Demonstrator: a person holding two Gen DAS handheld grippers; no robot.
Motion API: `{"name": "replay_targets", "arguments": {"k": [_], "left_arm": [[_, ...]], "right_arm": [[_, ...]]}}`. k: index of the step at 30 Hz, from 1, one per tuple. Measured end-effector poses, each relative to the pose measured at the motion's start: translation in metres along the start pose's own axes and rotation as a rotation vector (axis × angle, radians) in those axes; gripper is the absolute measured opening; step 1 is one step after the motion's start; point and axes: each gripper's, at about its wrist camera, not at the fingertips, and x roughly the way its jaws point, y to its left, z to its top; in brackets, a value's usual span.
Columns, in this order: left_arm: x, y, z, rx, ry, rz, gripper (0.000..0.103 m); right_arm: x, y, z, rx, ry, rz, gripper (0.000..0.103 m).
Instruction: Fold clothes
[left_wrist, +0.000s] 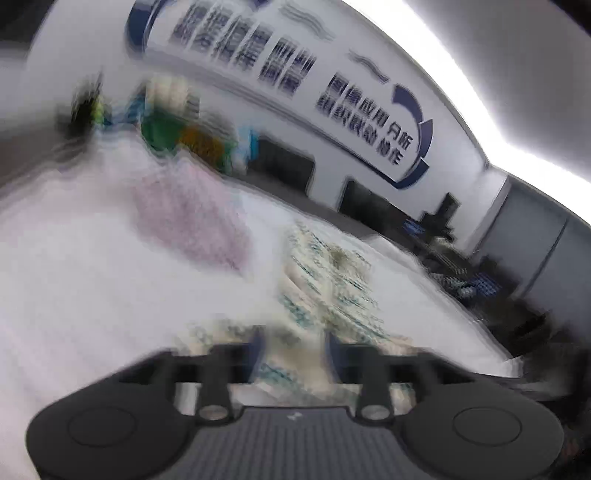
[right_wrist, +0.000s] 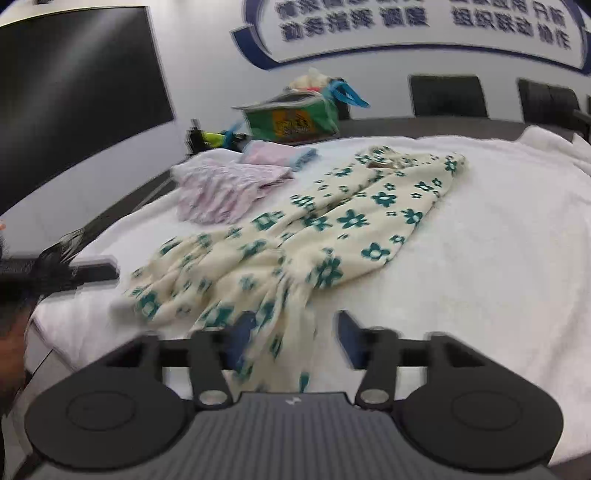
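Cream pants with green flowers (right_wrist: 332, 221) lie spread on the white cover (right_wrist: 498, 258), waistband at the far end. My right gripper (right_wrist: 293, 332) is open at the near leg end, and a strip of that cloth runs between its fingers, close to the left finger (right_wrist: 242, 328). The left wrist view is badly blurred. There my left gripper (left_wrist: 295, 347) has its fingers apart, closer together than the right one's, and the flowered pants (left_wrist: 332, 280) fill the gap. I cannot tell whether the fingers press the cloth. The left gripper's body (right_wrist: 74, 273) shows at the left edge.
A pile of pink clothes (right_wrist: 221, 188) lies at the back left of the cover. Behind it stands a green bag (right_wrist: 295, 118). A dark screen (right_wrist: 74, 92) hangs on the left wall, and black chairs (right_wrist: 447, 96) line the far side. The cover's near left edge drops off.
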Motion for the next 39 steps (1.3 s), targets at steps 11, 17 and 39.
{"name": "replay_targets", "arguments": {"k": [11, 17, 39], "left_arm": [[0.076, 0.008, 0.005, 0.191, 0.293, -0.172, 0.038], [0.045, 0.014, -0.007, -0.262, 0.299, -0.209, 0.005], [-0.005, -0.091, -0.030, 0.247, 0.106, -0.187, 0.055]], "right_arm": [[0.012, 0.015, -0.028, 0.017, -0.016, 0.023, 0.019], [-0.015, 0.014, -0.008, 0.037, -0.098, 0.063, 0.008], [-0.017, 0.020, 0.047, -0.045, -0.077, 0.161, 0.051]]}}
